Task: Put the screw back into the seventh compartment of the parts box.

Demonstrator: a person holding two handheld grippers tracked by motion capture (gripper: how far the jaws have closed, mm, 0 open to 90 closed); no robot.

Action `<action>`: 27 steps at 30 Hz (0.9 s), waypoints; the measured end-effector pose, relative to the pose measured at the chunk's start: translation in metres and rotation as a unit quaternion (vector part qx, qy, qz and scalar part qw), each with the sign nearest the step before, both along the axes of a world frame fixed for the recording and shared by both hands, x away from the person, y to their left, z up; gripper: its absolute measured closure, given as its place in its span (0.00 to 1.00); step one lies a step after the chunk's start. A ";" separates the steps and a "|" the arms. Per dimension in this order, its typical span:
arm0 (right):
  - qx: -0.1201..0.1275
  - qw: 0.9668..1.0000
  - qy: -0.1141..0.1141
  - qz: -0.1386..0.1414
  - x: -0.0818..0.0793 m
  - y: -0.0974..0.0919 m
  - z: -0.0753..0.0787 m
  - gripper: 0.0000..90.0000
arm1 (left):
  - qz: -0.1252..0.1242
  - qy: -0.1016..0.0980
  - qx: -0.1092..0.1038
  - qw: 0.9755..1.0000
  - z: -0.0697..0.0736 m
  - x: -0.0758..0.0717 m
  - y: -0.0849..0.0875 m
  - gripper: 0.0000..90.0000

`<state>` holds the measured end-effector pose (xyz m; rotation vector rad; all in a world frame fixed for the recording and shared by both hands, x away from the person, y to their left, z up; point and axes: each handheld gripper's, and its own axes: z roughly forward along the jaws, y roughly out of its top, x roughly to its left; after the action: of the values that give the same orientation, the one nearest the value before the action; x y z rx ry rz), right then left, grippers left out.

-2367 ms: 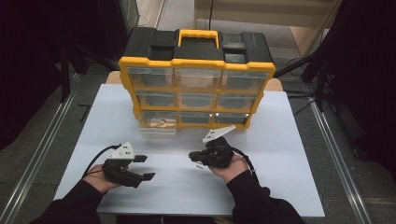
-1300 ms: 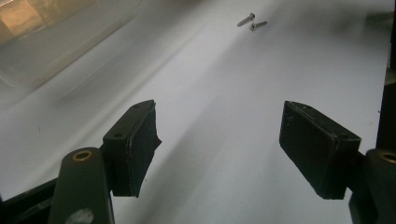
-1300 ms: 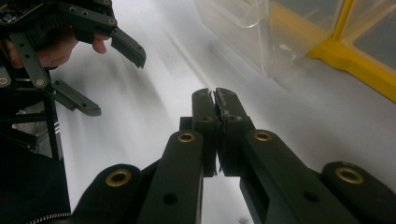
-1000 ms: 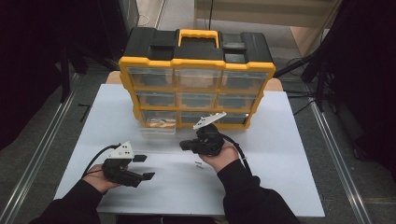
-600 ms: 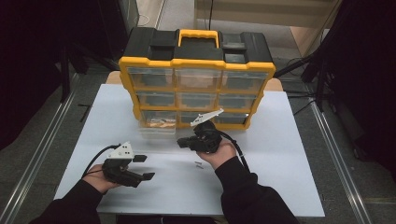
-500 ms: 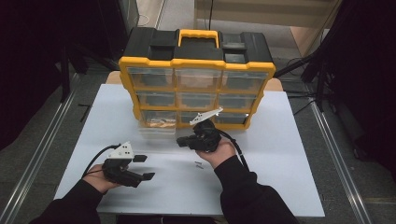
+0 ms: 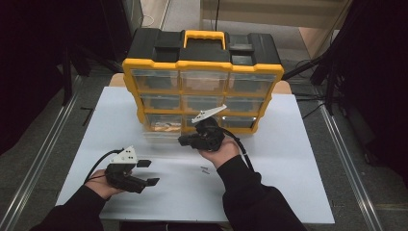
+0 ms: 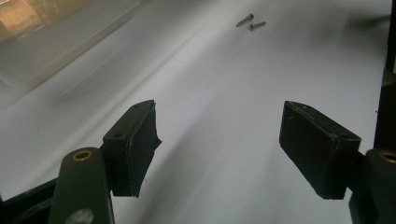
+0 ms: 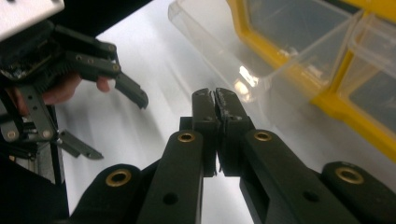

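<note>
A yellow and black organizer (image 7: 204,64) with clear drawers stands at the back of the white table (image 7: 293,159). Its bottom-left clear drawer (image 7: 159,136) (image 9: 219,46) (image 8: 51,42) is pulled out and holds some brownish parts. My right gripper (image 7: 182,141) (image 9: 215,97) is shut, with nothing visible between its jaws, and its tips point left just in front of that drawer. My left gripper (image 7: 149,172) (image 8: 219,140) rests near the front left of the table, open and empty. Two small screws (image 7: 205,169) (image 8: 250,21) lie on the table between the hands.
Metal floor rails (image 7: 38,159) run along both sides of the table. Dark equipment and cables stand behind and to the right of the organizer. In the right gripper view the left gripper (image 9: 93,65) shows at the left, held in a hand.
My right gripper has moved away from the table's front, leftward to the pulled-out drawer, staying shut. The left gripper has stayed in place.
</note>
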<state>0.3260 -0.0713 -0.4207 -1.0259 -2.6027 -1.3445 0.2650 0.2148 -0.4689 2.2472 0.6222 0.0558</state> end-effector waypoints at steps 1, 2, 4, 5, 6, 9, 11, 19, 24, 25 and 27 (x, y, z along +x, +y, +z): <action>-0.001 1.000 0.001 -0.002 0.001 0.001 0.001 0.99 | 0.000 0.000 0.000 1.000 0.000 0.000 0.000 0.31; 0.001 1.000 -0.001 -0.002 0.002 0.002 0.001 0.99 | 0.000 0.001 0.000 1.000 0.000 0.000 0.000 0.31; 0.001 1.000 -0.001 -0.003 0.003 0.003 0.001 0.99 | -0.001 0.002 0.001 1.000 0.000 0.000 0.000 0.31; 0.002 1.000 0.000 -0.005 0.003 0.004 0.002 0.99 | -0.001 0.002 0.001 1.000 0.000 0.000 0.000 0.31; 0.003 1.000 0.000 -0.006 0.003 0.005 0.003 0.99 | 0.000 0.000 0.000 1.000 0.000 0.000 0.000 0.31; 0.004 1.000 -0.003 -0.004 0.004 0.008 0.006 0.99 | -0.001 0.002 0.002 1.000 0.000 0.000 0.000 0.31; 0.006 1.000 -0.006 -0.004 0.005 0.010 0.007 0.99 | -0.001 0.001 -0.001 1.000 0.000 0.000 0.001 0.31; 0.007 1.000 -0.011 -0.007 0.009 0.015 0.016 0.99 | -0.002 0.002 0.001 1.000 0.001 0.000 0.001 0.31; 0.007 1.000 -0.015 -0.011 0.014 0.018 0.022 0.99 | 0.000 -0.001 -0.004 1.000 0.000 0.000 0.001 0.31; 0.005 1.000 -0.017 -0.012 0.016 0.018 0.023 0.99 | -0.001 0.000 0.000 1.000 0.001 0.000 0.001 0.31; 0.006 1.000 -0.020 -0.014 0.018 0.019 0.025 0.99 | -0.003 0.002 0.009 1.000 0.002 0.000 0.001 0.31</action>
<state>0.3438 -0.0525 -0.3956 -1.0487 -2.6142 -1.3988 0.2646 0.2159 -0.4669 2.2665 0.6203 0.0537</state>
